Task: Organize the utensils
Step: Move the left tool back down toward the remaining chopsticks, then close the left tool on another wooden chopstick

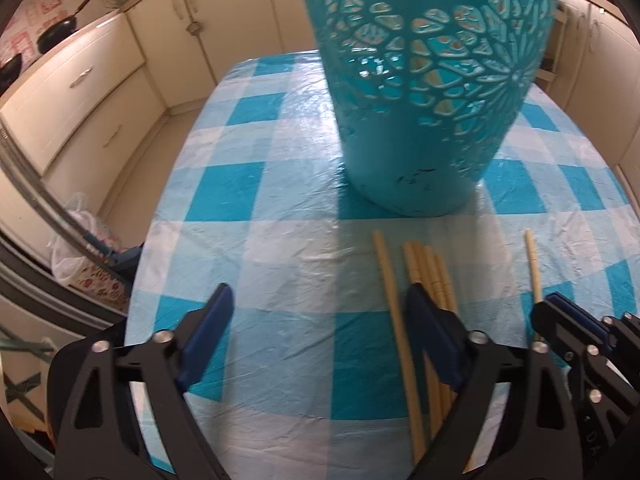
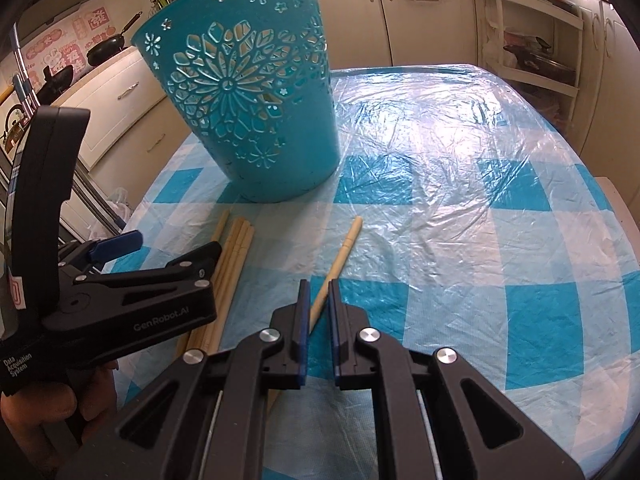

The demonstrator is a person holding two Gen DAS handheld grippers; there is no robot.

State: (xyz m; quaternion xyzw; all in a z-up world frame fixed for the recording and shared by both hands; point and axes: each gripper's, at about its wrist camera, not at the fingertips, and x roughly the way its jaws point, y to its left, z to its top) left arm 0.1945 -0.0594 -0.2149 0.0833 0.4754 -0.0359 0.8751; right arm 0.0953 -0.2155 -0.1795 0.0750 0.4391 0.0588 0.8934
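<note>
A teal cut-out basket (image 1: 420, 100) (image 2: 256, 100) stands on the blue-checked table (image 1: 280, 240) (image 2: 460, 200). In front of it lie wooden chopsticks: a bundle (image 1: 430, 276) (image 2: 236, 248), one loose stick (image 1: 390, 288) beside it, and a single chopstick (image 1: 534, 268) (image 2: 344, 252) further right. My left gripper (image 1: 320, 304) (image 2: 168, 248) is open low over the table. The loose stick lies between its jaws, close to the right finger (image 1: 424, 320), which covers part of the bundle. My right gripper (image 2: 319, 300) (image 1: 554, 308) is shut on the near end of the single chopstick.
Cream cabinets (image 1: 80, 92) with pans (image 1: 56, 32) on the counter run along the left. A shelf rack (image 2: 532, 40) stands at the back right. A plastic bag (image 1: 76, 232) sits on the floor by the table's left edge. A hand (image 2: 40, 412) holds the left gripper.
</note>
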